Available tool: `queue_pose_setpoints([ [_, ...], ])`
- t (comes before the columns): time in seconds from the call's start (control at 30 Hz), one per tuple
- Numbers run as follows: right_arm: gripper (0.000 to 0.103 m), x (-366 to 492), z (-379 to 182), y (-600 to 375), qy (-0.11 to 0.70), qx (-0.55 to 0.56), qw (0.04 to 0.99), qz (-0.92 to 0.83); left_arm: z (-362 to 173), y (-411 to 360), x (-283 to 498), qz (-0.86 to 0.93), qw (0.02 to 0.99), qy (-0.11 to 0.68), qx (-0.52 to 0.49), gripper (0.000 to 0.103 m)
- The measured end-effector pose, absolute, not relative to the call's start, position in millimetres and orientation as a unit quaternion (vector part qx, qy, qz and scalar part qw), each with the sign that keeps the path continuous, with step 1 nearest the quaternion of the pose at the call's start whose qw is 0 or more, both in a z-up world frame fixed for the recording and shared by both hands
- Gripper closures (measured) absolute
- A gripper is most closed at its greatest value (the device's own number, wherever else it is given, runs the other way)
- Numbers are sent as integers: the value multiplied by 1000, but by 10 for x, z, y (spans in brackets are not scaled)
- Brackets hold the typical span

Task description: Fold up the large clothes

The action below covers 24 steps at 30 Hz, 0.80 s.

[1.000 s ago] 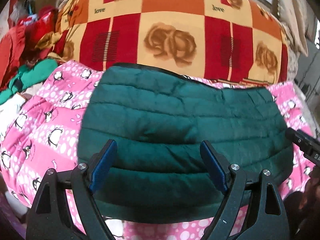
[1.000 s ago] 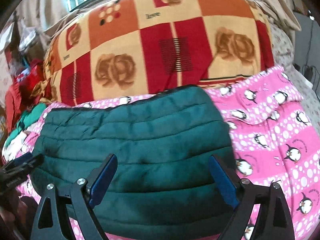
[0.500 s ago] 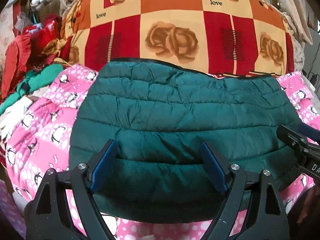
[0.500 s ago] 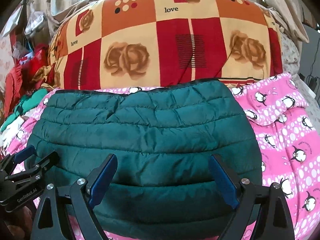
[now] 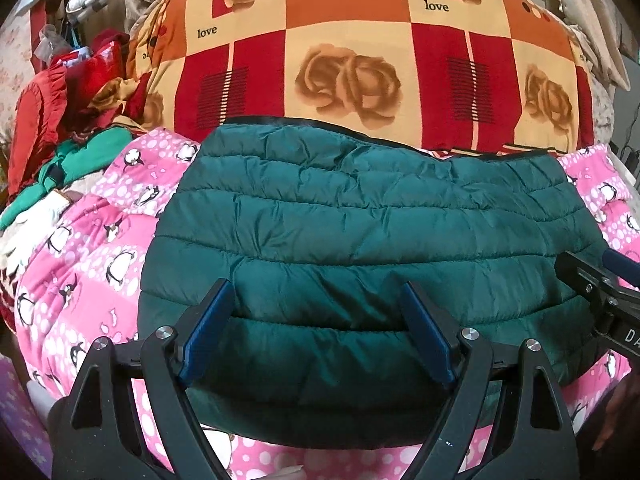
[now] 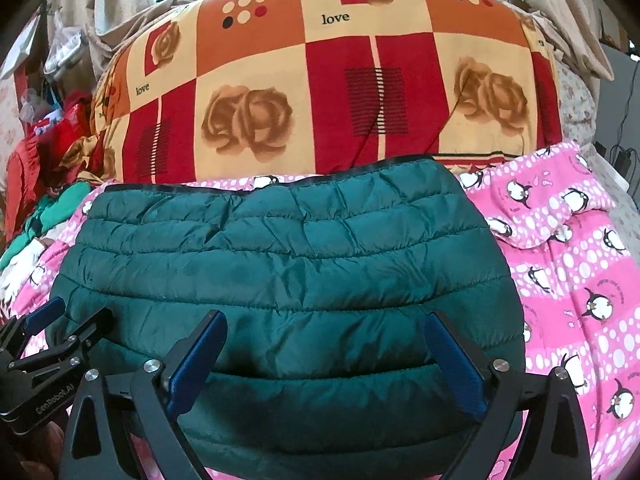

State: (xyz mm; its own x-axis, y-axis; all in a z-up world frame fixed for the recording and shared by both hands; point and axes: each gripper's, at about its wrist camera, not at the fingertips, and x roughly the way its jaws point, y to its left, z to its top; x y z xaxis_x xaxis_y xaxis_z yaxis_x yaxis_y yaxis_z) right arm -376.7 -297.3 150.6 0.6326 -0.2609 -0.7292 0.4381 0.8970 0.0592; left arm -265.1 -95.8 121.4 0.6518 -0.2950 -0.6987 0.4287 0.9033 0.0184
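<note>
Nearest, the left gripper hangs over the near edge of the green jacket with its jaws spread and nothing pinched. The right gripper does the same further right; its jaws have just been opening, and only jacket lies below them, ungripped. The jacket lies flat as a compact padded block on the pink penguin sheet, so the folding looks largely done, though a last fold may remain. Beyond it a rose-patterned quilt is stacked, with loose clothes piled far left. No containers are visible.
</note>
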Motion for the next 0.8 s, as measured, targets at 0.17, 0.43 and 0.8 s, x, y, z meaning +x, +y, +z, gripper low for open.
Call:
queue_pose_setpoints([
  [0.17,5,-3764,1489,-2971,385,118,895,-193,1205,-956,-2640,-197,904,367,93,18],
  [0.43,5,-3742,1477,-2987,388,115,894,-194,1195,-960,-2629,-193,906,366,92,18],
  [0.8,5,-3688,1451,-2974,394,107,892,-194,1183,-949,-2605,-193,905,367,91,18],
])
